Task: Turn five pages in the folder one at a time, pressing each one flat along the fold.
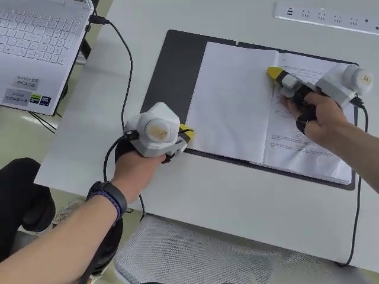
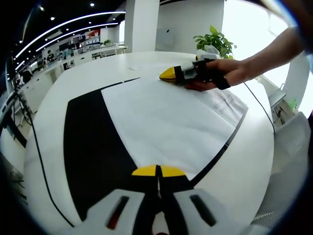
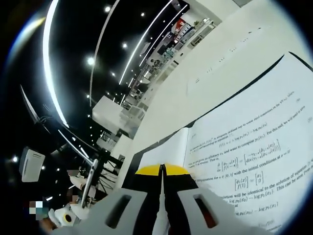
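One folder (image 1: 172, 71) lies open on one white table (image 1: 237, 201) beside one laptop (image 1: 35, 35), with two grippers on it, the left gripper (image 1: 186, 132) at its near edge and the right gripper (image 1: 273, 73) by the fold, both jaws clenched empty.

Laptop (image 1: 35, 47), cable (image 1: 126, 94) crowd left; power strip (image 1: 325, 16) at back; table (image 1: 237, 201) front bare.

A white laptop (image 1: 35, 41) sits open at the far left, beside a white desk (image 1: 237, 201). A black cable (image 1: 121, 65) runs from its right side across the desk toward the near edge. A white power strip (image 1: 325, 16) lies far right. A grey mesh chair seat (image 1: 189, 254) shows nearest, and a leafy potted plant (image 2: 215, 41) stands beyond.
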`<state>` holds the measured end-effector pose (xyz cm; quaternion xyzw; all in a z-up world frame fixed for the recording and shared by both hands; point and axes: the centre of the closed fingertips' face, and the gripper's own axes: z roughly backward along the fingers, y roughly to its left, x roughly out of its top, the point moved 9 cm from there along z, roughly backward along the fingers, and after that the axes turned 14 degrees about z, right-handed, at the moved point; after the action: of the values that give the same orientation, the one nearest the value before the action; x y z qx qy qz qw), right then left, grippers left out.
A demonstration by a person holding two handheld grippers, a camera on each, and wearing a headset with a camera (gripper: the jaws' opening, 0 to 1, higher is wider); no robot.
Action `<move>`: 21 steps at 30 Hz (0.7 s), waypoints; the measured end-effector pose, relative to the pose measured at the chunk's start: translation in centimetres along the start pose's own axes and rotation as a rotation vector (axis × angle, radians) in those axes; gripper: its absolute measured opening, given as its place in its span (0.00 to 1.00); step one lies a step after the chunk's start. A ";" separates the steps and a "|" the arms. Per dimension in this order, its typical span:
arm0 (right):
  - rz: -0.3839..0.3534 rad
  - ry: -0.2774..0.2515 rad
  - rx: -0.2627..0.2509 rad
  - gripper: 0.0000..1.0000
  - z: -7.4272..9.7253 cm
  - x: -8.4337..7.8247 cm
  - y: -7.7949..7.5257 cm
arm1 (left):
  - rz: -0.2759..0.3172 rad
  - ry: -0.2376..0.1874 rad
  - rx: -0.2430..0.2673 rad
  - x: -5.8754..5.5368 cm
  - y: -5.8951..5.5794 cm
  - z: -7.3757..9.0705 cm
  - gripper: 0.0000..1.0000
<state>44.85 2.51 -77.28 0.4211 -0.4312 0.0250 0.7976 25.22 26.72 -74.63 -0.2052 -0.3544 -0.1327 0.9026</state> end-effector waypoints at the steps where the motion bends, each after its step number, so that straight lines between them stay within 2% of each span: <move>1: -0.001 -0.011 -0.008 0.00 -0.2 0.1 0.1 | 0.000 0.000 0.000 0.0 0.0 0.0 0.00; 6: -0.049 -0.075 -0.056 0.00 -1.1 0.9 -0.1 | 0.002 -0.003 0.001 0.0 -0.1 0.0 0.00; 8: -0.085 -0.095 -0.061 0.00 -1.4 1.1 -0.4 | 0.004 -0.002 0.001 0.0 0.0 0.0 0.00; 9: -0.131 -0.108 -0.066 0.00 -1.6 1.3 -0.6 | 0.005 -0.002 0.002 0.0 0.0 -0.1 0.00; 15: -0.123 -0.130 -0.077 0.00 -2.2 1.7 -1.4 | 0.013 -0.004 0.003 0.0 0.2 -0.2 0.00; 21: -0.108 -0.120 -0.068 0.00 -2.3 1.7 -1.9 | 0.017 -0.004 0.002 -0.1 0.4 -0.4 0.00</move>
<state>48.25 2.36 -77.94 0.4171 -0.4556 -0.0583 0.7842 25.54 26.91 -75.07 -0.2075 -0.3547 -0.1242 0.9032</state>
